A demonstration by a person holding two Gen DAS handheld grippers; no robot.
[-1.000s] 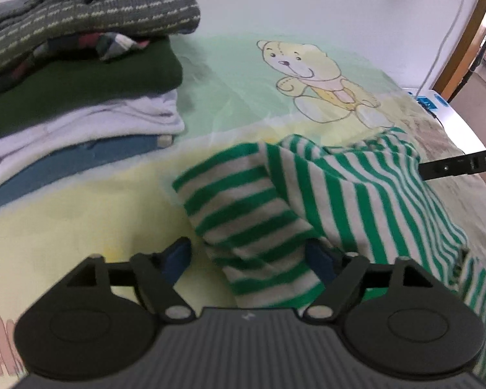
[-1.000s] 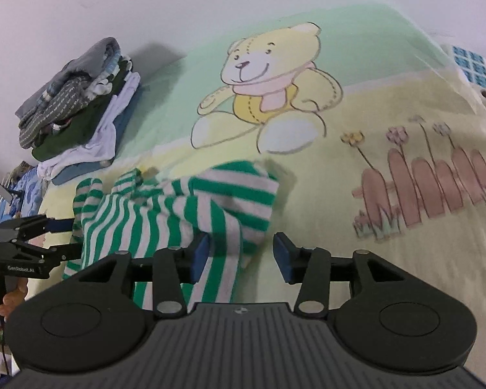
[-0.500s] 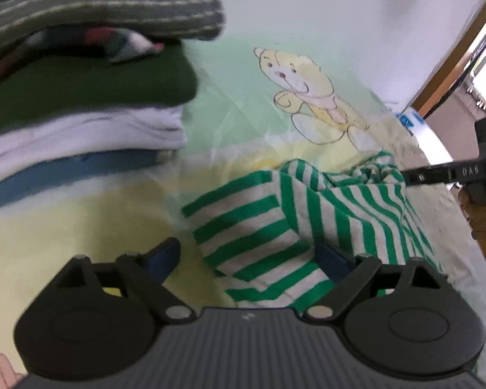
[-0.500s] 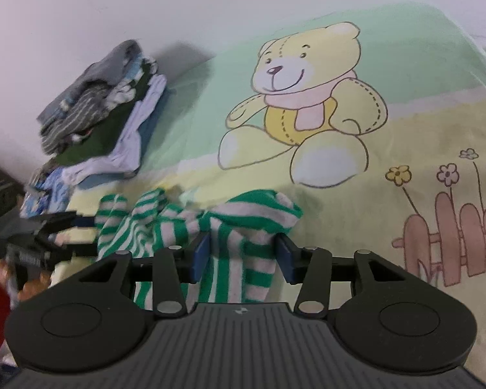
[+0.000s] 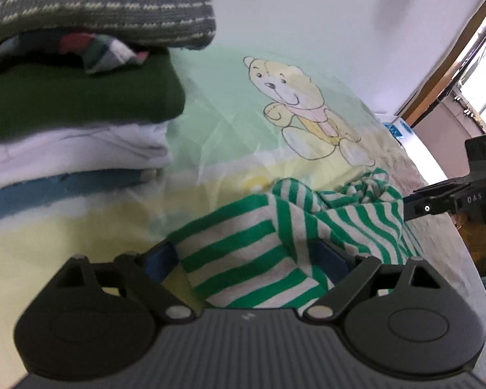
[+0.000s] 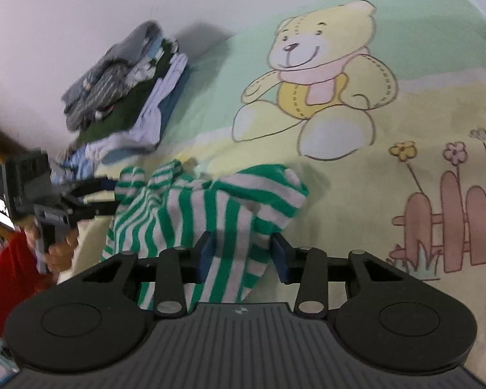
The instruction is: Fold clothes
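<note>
In the left wrist view, a stack of folded clothes [image 5: 81, 103] fills the upper left of the frame: a grey knit on top, then patterned cloth, dark green, pale lilac and blue layers beneath. It rests on a bed sheet [image 5: 32, 227] printed in green and yellow, with a cartoon bear [image 5: 304, 113] just right of centre. Below the bear, at lower centre, the green-and-white striped garment [image 5: 243, 253] lies crumpled on the sheet. The left gripper [image 5: 246, 256] stands over its near end with the fingers spread wide; the cloth sits between the blue pads, which have just been closing a little, and I cannot tell whether they press on it. At the right edge the right gripper [image 5: 414, 207] reaches in level with the garment's far bunched end.

In the right wrist view, the left gripper [image 6: 110, 197] shows at the left edge, held by a hand [image 6: 60, 253], its fingertips at the garment's [image 6: 191, 207] left end. The stack [image 6: 126, 90] sits in the upper left near the wall. At lower centre the right gripper [image 6: 243, 256] has its fingers about half spread, having just been closing, with a hanging fold of striped cloth between them; the left pad touches the fabric, the right pad stands slightly clear. The bear [image 6: 320, 77] is at upper right, and a printed fence [image 6: 453, 220] with flowers lies at the right edge.
</note>
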